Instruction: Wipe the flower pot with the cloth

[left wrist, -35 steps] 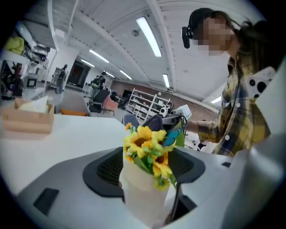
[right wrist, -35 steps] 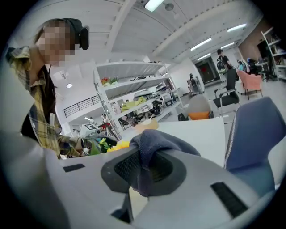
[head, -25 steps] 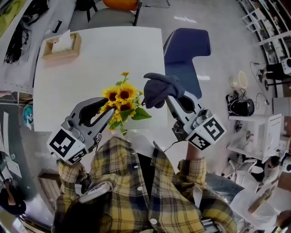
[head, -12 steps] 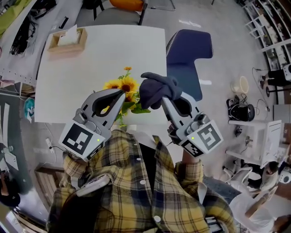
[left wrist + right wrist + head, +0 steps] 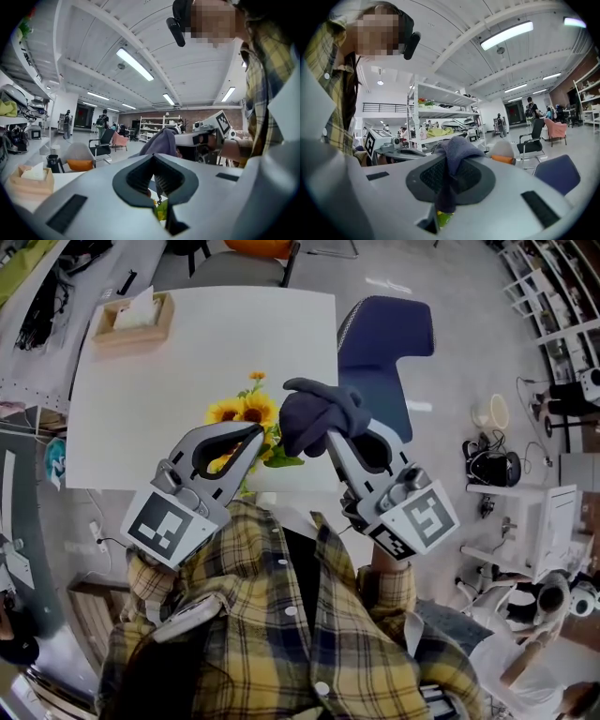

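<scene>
While the right claw (image 5: 330,435) pinches the dark cloth (image 5: 314,413), bunched just right of the blooms, we see the left claw (image 5: 255,434) pressed together just beside the sunflowers (image 5: 242,412) at the near edge of the white desk (image 5: 187,352); their flower pot is hidden from view.

Right gripper (image 5: 330,434) clamps dark cloth (image 5: 317,411) beside sunflowers (image 5: 242,412); left gripper (image 5: 251,437) closed, over white table (image 5: 169,381).

cloth (image 5: 319,413): soft, fuzzy dark fabric | table (image 5: 187,362): smooth matt white | box (image 5: 131,334): bare pale wood | shirt (image 5: 281,634): woven plaid cloth
</scene>
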`<control>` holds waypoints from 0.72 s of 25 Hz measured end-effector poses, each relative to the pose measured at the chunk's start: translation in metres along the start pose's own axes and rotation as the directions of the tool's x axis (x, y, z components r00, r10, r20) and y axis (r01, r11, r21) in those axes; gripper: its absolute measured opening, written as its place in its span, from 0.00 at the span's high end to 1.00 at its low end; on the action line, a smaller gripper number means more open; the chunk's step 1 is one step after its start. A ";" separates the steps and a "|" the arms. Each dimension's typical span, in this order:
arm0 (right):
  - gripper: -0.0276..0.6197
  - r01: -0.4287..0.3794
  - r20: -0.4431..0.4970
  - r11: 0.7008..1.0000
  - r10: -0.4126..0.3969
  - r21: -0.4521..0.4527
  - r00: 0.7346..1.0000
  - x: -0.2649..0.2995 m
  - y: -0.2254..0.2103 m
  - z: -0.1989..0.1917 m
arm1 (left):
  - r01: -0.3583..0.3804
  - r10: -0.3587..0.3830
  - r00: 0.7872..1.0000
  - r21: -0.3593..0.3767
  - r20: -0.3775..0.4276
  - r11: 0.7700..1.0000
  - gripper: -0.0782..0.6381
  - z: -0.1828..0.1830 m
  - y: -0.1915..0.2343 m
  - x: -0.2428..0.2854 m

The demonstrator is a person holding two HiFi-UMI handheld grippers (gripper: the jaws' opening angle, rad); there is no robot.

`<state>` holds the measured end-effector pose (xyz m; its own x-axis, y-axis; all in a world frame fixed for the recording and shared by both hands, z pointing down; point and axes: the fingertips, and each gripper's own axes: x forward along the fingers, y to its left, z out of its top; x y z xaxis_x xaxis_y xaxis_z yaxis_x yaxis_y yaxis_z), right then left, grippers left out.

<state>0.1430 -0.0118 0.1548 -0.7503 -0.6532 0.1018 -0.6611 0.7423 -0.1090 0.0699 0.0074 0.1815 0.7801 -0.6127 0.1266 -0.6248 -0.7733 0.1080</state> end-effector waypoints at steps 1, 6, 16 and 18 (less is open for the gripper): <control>0.93 0.000 -0.001 1.000 0.000 0.004 1.000 0.000 0.000 -0.001 | 0.001 -0.001 1.000 -0.003 0.000 1.000 0.88 -0.001 0.000 0.000; 0.93 0.003 -0.006 1.000 -0.003 0.017 1.000 0.002 0.002 -0.005 | -0.003 0.003 1.000 0.000 -0.006 1.000 0.88 -0.003 0.003 -0.003; 0.93 -0.002 -0.017 1.000 0.003 0.024 1.000 0.002 0.003 -0.007 | -0.018 0.018 1.000 0.008 -0.020 1.000 0.88 -0.007 0.006 -0.002; 0.93 0.003 -0.017 1.000 -0.003 0.025 1.000 0.002 0.001 -0.006 | -0.024 0.024 1.000 0.005 -0.018 1.000 0.88 -0.007 0.009 -0.003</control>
<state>0.1404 -0.0112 0.1612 -0.7482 -0.6528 0.1185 -0.6634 0.7363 -0.1332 0.0613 0.0030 0.1889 0.7641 -0.6281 0.1472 -0.6433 -0.7591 0.0999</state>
